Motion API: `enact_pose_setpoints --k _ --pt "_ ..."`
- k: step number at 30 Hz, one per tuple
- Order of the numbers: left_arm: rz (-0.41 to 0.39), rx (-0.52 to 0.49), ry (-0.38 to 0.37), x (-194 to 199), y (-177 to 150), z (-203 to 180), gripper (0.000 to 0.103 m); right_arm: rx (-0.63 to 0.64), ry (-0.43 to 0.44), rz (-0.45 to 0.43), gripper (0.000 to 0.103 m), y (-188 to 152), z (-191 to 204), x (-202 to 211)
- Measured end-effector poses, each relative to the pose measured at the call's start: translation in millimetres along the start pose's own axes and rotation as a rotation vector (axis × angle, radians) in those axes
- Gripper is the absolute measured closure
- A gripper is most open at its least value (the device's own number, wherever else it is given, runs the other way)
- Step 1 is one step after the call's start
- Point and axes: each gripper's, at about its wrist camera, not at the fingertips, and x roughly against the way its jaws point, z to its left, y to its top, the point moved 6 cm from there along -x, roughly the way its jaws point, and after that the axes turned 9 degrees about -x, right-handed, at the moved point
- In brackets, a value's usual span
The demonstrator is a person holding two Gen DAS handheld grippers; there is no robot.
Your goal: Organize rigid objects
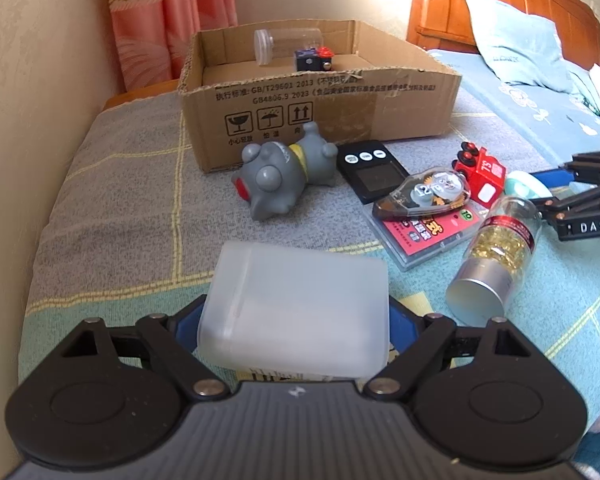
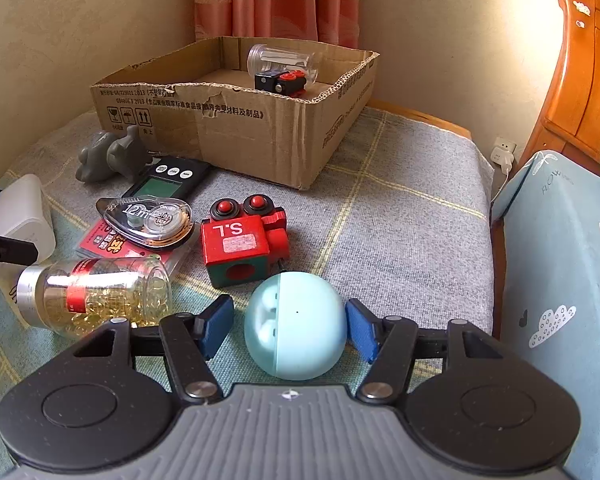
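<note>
So the left gripper has its blue pads pressed on both sides of a frosted white plastic box, clamped snug, and the box fills the whole gap between the fingers and sticks out forward past them. From the right wrist view you can see that same white box off at the left edge with the black linkage beside it.

The right gripper is spread wide with a pale blue ball-shaped case sitting right between the fingers on the blanket. There's a small gap on each side, so the pads aren't touching it as far as I can tell.

Rest of the pile: a red toy train block just ahead of the ball, a correction tape dispenser lying on a red card pack, a bottle of gold capsules on its side, a black timer, and a grey rubber toy tipped over by the cardboard box. Inside that box there's a clear jar on its side and a dark little train block
</note>
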Motion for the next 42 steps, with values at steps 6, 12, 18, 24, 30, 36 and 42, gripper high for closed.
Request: enact_pose_setpoints --k 6,12,18,24,30,36,42 --pt "-0.008 -0.052 -0.006 0 4 -3 0.015 0.003 0.000 0.000 0.036 -1 1 0" --pt "-0.005 -0.057 -0.004 -2 7 -2 0.019 0.001 -0.004 -0.003 0.038 -3 3 3" --pt "-0.001 -0.047 -0.011 -2 7 -1 0.019 0.002 -0.009 0.007 0.043 -3 4 4" --pt "0.000 -0.037 -0.009 -1 7 -1 0.019 -0.009 -0.022 0.017 0.043 -1 4 3" --pt "0.010 -0.025 -0.039 2 11 0 0.019 -0.014 -0.035 0.025 0.045 -2 4 5" --pt "-0.004 -0.074 -0.022 14 17 -4 0.019 0.031 -0.040 0.032 0.045 1 10 12" --pt "-0.013 -0.108 -0.018 27 25 -5 0.019 0.080 -0.038 0.017 0.045 8 16 29"
